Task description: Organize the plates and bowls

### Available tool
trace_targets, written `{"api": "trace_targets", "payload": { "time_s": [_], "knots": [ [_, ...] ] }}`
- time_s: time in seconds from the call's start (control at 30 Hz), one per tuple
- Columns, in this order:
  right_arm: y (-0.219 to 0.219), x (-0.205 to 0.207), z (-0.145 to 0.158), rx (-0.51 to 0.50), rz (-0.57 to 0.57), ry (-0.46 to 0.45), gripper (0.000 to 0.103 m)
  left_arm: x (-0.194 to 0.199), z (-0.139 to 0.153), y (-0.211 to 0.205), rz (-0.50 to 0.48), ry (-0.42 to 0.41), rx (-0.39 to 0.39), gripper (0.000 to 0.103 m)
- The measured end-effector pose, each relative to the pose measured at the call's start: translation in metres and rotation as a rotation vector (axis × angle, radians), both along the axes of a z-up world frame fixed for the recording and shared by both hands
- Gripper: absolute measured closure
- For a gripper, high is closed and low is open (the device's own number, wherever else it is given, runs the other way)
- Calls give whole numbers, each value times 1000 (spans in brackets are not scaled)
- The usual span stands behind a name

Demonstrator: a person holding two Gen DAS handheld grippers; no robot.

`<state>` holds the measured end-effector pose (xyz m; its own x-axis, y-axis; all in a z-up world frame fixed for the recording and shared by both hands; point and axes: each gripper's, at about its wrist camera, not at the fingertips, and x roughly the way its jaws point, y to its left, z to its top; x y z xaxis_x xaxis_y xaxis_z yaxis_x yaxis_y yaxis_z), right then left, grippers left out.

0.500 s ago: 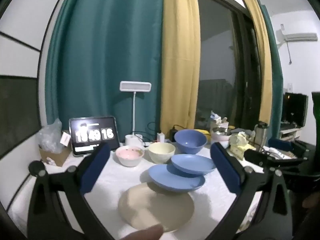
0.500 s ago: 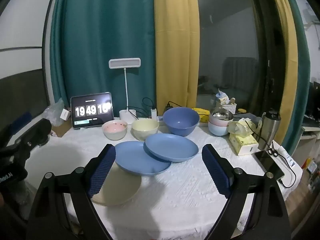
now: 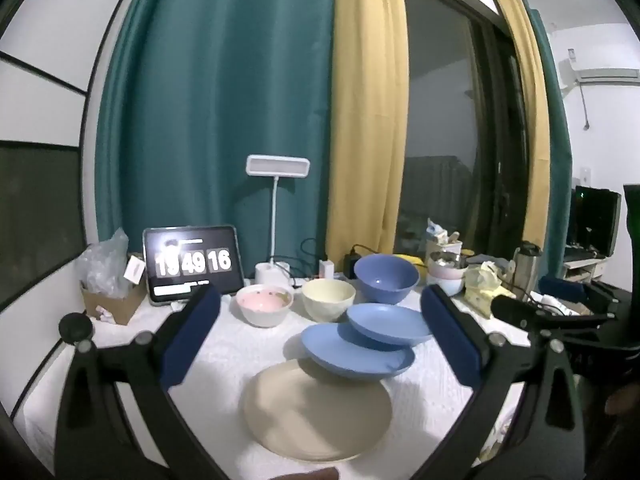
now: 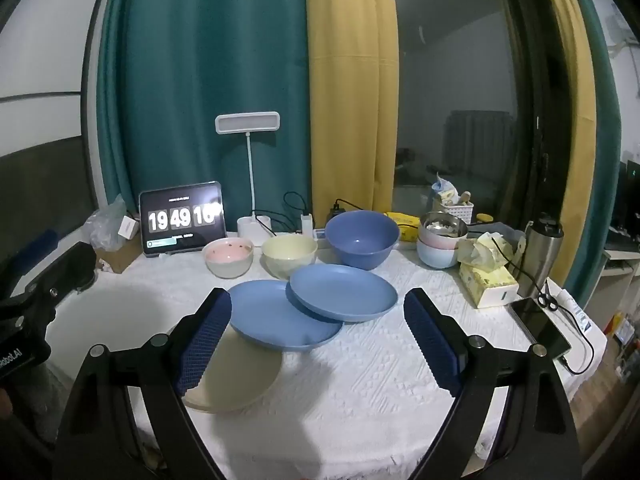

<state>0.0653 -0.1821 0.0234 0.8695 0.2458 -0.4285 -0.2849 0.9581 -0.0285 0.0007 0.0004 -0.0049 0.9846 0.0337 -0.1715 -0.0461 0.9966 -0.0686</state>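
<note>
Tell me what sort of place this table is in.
Most likely a lived-in room at home, not a lab or shop: curtains hang at a dark window, a wall air conditioner shows, and the table carries household clutter such as a tissue box.

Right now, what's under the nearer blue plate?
The nearer blue plate overlaps the far edge of the beige plate, with the other blue plate resting on its right rim. Whatever lies beneath its middle is hidden.
</note>
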Motion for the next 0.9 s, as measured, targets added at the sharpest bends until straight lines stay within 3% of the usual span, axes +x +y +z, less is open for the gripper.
{"api": "trace_targets", "payload": {
  "time_s": [0.9],
  "knots": [
    [-5, 2, -3, 4, -5, 9, 12, 1, -5, -2, 1, 8, 4, 2]
  ]
}}
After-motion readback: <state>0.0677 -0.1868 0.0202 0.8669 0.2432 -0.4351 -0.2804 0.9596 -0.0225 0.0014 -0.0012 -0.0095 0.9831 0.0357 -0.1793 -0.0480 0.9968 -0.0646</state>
